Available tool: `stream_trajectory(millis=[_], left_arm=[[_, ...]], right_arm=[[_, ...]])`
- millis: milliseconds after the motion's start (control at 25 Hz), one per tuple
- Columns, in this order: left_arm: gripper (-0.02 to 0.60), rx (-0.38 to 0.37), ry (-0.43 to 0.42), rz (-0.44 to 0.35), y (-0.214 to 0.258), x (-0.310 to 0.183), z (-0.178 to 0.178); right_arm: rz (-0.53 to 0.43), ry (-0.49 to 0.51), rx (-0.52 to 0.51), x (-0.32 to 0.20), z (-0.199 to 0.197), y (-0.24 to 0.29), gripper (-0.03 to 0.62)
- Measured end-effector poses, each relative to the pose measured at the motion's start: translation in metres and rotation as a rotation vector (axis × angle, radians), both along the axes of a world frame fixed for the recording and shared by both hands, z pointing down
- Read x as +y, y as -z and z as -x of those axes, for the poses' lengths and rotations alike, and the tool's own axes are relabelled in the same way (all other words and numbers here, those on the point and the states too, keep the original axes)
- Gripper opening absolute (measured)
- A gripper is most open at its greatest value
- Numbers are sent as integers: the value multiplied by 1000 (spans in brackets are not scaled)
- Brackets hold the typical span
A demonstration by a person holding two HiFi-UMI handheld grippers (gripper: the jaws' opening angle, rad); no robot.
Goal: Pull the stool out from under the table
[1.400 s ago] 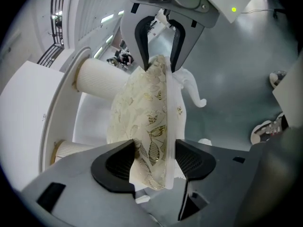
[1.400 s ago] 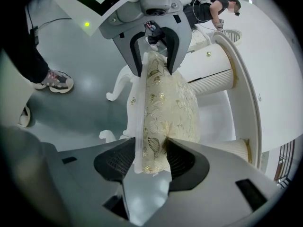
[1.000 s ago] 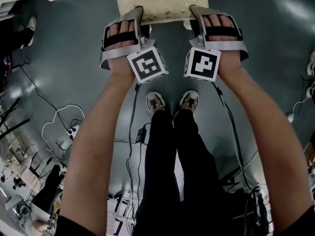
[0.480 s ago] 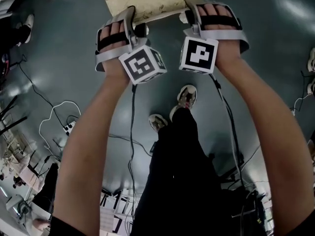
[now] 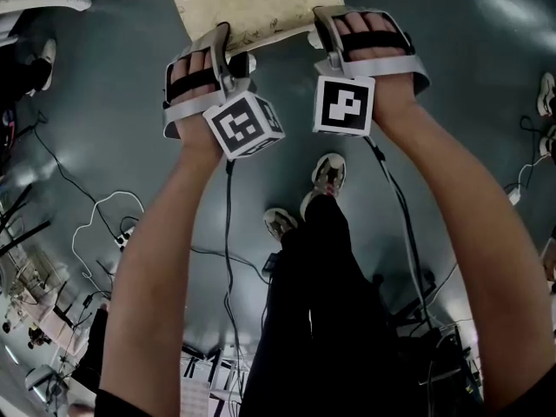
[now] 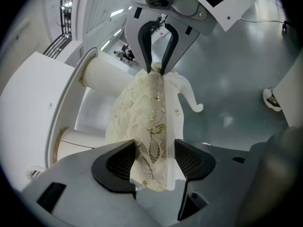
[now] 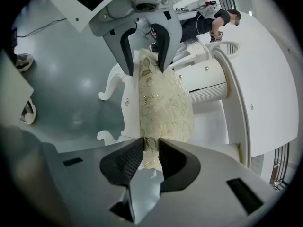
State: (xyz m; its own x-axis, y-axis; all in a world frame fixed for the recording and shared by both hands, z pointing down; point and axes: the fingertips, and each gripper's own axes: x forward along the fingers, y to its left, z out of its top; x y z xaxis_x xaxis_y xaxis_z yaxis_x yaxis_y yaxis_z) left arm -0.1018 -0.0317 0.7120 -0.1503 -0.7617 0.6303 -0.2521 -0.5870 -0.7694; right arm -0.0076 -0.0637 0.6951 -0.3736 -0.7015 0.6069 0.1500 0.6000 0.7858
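Two grips share the near seat edge of the stool (image 6: 142,103), left tongs (image 6: 155,162) clamped wide, right tongs (image 7: 150,157) just closed to a pinch on it, so we can drag it squarely over the floor (image 6: 236,79), away from the table (image 6: 33,103) alongside.

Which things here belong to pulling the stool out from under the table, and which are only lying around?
Job:
stool
table
left gripper, shut on the stool
right gripper, jaws just closed further on the stool's edge

Lying about:
power strip
shoe
bystander at the back
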Motion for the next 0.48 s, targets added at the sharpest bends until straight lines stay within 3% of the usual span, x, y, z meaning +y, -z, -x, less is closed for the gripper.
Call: stream_trajectory(millis=[280, 480], left_arm=[[272, -5, -30, 6, -2, 20, 3], [272, -4, -47, 6, 0, 45, -1]], right_arm=[[27, 31, -3, 25, -1, 1, 95], [62, -14, -5, 53, -7, -3, 94]])
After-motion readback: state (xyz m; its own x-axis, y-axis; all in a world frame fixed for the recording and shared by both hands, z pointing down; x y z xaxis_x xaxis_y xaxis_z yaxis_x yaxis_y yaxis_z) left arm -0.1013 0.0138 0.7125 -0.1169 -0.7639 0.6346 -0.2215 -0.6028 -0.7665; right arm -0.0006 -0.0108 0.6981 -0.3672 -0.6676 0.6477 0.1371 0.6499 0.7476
